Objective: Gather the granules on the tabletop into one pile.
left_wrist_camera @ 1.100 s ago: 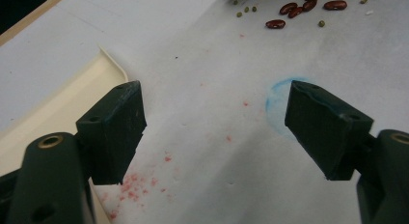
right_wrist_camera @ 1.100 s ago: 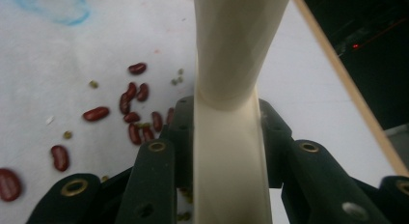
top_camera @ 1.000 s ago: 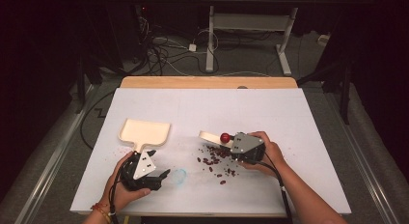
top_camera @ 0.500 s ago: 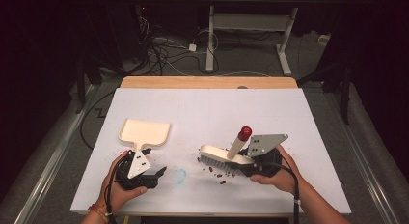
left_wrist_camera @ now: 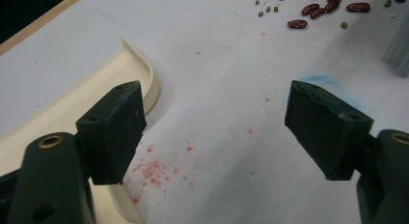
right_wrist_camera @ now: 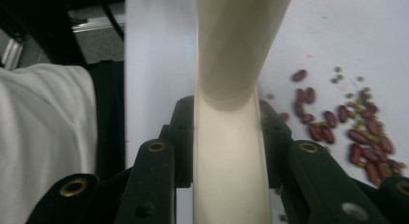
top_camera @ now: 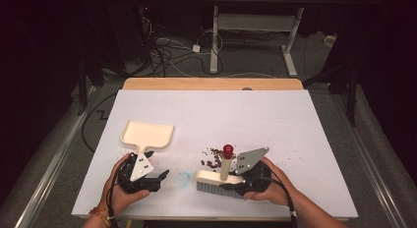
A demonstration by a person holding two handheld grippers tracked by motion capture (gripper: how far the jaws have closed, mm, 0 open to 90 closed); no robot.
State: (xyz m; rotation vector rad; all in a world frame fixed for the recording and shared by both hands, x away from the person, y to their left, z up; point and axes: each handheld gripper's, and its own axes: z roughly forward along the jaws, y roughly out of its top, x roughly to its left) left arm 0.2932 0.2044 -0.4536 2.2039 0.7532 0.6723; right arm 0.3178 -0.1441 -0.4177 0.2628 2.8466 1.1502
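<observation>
A cream dustpan (top_camera: 147,134) lies flat at the left of the white table (top_camera: 305,120). My left gripper (top_camera: 164,176) rests just to its near side, open with nothing between the jaws; in the left gripper view (left_wrist_camera: 217,132) the dustpan (left_wrist_camera: 72,103) lies beside the left jaw. My right gripper (top_camera: 235,181) is shut on a cream brush (top_camera: 216,178) with grey bristles and a red-capped upright handle (top_camera: 227,161). The brush (right_wrist_camera: 226,151) sits squeezed between the jaws. A scatter of red and green beans (top_camera: 214,159) lies just beyond the brush.
A blue smudge (top_camera: 183,178) and red speckles mark the table between the grippers. A wooden strip (top_camera: 211,84) runs along the far edge. Beyond it are desk legs and cables on the floor. The near table edge is close to both hands.
My right gripper has drawn back toward the near edge with the brush, which now stands on the near side of the beans. The left gripper has stayed put.
</observation>
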